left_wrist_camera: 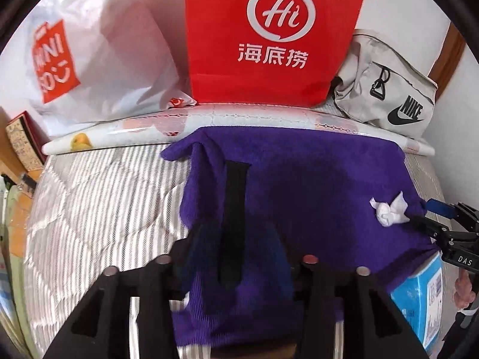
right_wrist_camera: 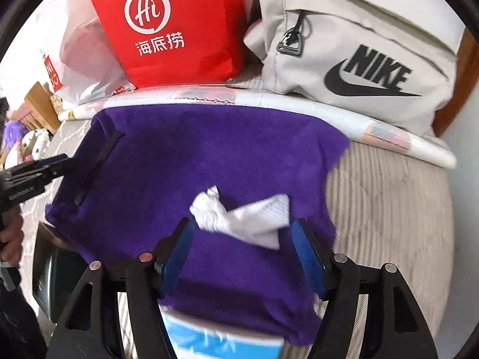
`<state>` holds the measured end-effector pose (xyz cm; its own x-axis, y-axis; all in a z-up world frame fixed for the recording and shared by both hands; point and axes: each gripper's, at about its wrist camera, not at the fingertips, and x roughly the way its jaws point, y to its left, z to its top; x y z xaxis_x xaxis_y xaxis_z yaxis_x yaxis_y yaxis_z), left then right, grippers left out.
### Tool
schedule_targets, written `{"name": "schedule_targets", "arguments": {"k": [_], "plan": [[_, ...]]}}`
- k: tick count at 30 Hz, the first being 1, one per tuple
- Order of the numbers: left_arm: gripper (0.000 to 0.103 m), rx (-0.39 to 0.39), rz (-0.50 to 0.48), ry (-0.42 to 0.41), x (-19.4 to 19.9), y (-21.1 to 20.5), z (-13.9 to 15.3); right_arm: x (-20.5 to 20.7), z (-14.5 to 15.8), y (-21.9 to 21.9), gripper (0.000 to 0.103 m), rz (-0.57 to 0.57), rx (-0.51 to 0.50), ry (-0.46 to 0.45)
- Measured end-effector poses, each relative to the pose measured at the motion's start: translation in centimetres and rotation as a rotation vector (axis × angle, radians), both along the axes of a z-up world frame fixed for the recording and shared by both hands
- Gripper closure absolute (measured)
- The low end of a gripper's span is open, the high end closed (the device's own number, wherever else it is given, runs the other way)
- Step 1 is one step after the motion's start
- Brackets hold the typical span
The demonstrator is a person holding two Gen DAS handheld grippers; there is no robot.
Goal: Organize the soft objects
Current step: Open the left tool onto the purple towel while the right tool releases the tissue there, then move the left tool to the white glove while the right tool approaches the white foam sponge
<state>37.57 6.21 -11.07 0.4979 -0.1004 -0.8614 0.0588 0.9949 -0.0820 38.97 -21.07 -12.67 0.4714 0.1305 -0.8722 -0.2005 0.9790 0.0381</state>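
A purple towel (left_wrist_camera: 299,185) lies spread over a striped bedcover (left_wrist_camera: 98,197), its far edge against a rolled printed sheet (left_wrist_camera: 125,133) that runs across the bed; a black strap (left_wrist_camera: 233,209) lies along the towel's left portion, and a knotted white tag (right_wrist_camera: 239,215) sits on the cloth toward its right side. In the left wrist view the left gripper (left_wrist_camera: 236,257) stands at 6 o'clock with the towel bunched between its parted jaws, though blur and shadow there make it hard to tell whether the pads still press the fabric; in the right wrist view the right gripper (right_wrist_camera: 242,239) stands at 6 o'clock, its blue pads (right_wrist_camera: 179,248) well apart on either side of the white tag, not pinching it; no earlier picture shows how the jaws stood before. A light blue box (right_wrist_camera: 221,338) shows under the towel's near edge at 6 o'clock in that view. Beyond the roll, a red Haidilao bag (left_wrist_camera: 269,36) stands at 12 o'clock, a white Miniso bag (left_wrist_camera: 89,59) at 10 o'clock and a beige Nike bag (left_wrist_camera: 389,89) at 2 o'clock; a person's hand (right_wrist_camera: 12,239) holds the left gripper at 9 o'clock in the right wrist view.
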Motion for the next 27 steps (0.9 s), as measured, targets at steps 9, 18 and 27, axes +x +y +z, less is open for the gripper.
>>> {"name": "schedule_targets", "arguments": {"k": [9, 18, 27], "plan": [[0.049, 0.016, 0.051, -0.054, -6.4, 1.0, 3.6, -5.6, 2.8, -0.7, 0.029, 0.011, 0.002, -0.034], [0.049, -0.027, 0.115, -0.135, -15.0, 2.4, 5.1, -13.9, 4.2, -1.8, 0.029, -0.046, 0.061, -0.107], [0.049, -0.035, 0.095, -0.127, -21.9, 2.3, 3.1, -21.6, 2.7, -3.0, 0.029, -0.073, 0.129, -0.097]]}}
